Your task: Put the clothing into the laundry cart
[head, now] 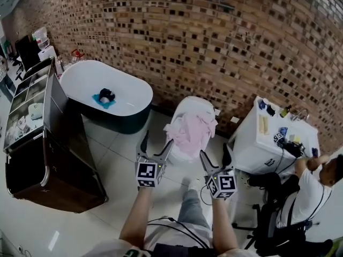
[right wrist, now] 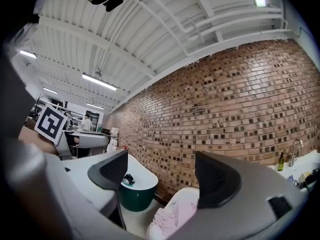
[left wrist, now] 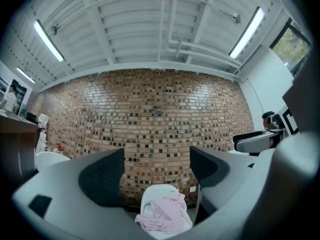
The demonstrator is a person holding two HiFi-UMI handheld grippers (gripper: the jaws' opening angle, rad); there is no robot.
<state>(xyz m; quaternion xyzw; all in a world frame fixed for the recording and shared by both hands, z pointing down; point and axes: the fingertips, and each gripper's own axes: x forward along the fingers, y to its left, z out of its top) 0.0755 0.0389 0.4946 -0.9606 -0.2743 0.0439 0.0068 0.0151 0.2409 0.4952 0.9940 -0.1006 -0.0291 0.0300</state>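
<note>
Two empty tools at lower centre — left gripper, right gripper — jaws apart. Pink clothing lies in the white laundry cart.

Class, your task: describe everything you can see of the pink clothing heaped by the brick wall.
The pink clothing is a soft, crumpled heap of pale pink fabric with whitish folds. It lies bunched over the top of a white rounded fixture and hangs down its front, by the brick wall, between the bathtub and a white counter. Only the fixture touches it; the left gripper and right gripper are short of it, open.
</note>
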